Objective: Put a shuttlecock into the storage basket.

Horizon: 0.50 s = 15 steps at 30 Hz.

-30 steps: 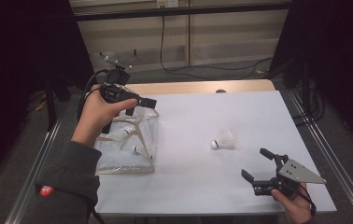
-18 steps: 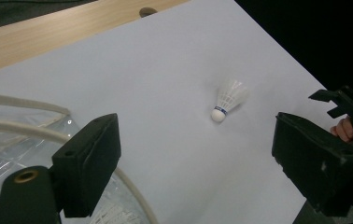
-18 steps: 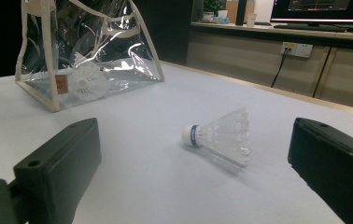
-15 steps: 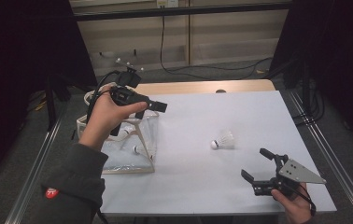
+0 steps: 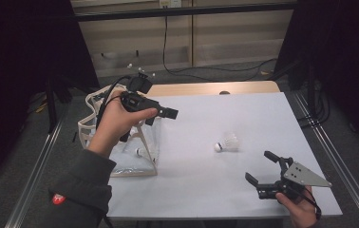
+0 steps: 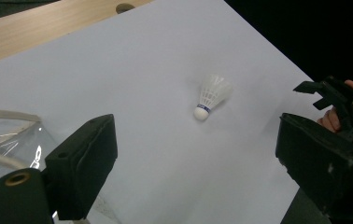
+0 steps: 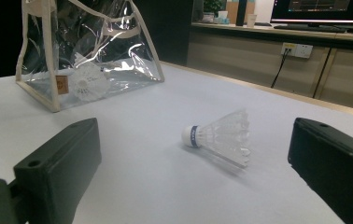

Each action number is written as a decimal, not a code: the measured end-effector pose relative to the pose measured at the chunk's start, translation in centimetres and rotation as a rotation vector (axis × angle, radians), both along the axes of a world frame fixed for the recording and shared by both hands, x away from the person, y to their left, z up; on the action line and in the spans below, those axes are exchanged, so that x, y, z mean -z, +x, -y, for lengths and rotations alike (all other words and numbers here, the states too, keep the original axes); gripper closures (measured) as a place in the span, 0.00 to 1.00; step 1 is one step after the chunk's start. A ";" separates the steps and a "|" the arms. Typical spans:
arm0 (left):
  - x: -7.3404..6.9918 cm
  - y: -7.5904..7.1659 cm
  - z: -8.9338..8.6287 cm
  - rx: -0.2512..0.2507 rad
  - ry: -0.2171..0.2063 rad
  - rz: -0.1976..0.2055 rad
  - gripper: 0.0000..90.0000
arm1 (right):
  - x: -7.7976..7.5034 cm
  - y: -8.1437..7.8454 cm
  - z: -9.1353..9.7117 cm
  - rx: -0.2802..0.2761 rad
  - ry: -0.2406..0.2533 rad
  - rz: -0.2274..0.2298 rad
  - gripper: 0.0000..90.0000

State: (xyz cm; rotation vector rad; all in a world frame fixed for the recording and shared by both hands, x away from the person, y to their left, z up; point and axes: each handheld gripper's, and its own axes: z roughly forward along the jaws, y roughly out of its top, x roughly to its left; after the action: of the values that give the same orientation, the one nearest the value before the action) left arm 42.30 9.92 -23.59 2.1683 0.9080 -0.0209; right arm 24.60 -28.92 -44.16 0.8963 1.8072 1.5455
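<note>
Two shuttlecocks are before us: one loose shuttlecock on the white desk, and a second shuttlecock inside the clear bag at the desk's left. We read no brand. The loose one carries a blue band around its cork, its writing too small to make out, and the bag bears a small tan label we cannot read either.

The loose shuttlecock lies on its side. In the high view its long axis runs roughly across the desk, cork toward the bag and skirt toward the right edge.

We hold our left gripper above the bag's near corner, aimed at the loose shuttlecock, which lies well apart from it. Its fingers have just been opening and stand wide, with nothing between them. In the left gripper view the shuttlecock sits in the gap between them, farther off on the desk.

Our right gripper rests low at the desk's near right, fingers spread and empty, pointing at the shuttlecock from near by without touching it.
</note>
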 end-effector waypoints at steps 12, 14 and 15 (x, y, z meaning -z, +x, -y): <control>1.1 -0.3 1.1 0.021 -0.012 -0.003 0.14 | 0.0 0.0 0.0 -0.002 0.000 0.001 0.03; 1.3 -0.4 1.2 0.023 -0.012 -0.004 0.14 | 0.0 0.0 0.0 -0.002 0.000 0.001 0.03; 1.3 -0.4 1.3 0.023 -0.013 -0.004 0.14 | 0.0 0.0 0.0 0.000 -0.001 0.002 0.03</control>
State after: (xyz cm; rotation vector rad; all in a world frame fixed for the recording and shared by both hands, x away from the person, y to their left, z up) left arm 41.91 8.66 -24.89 2.1677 0.8826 -0.0429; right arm 24.59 -28.94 -44.16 0.8947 1.8064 1.5451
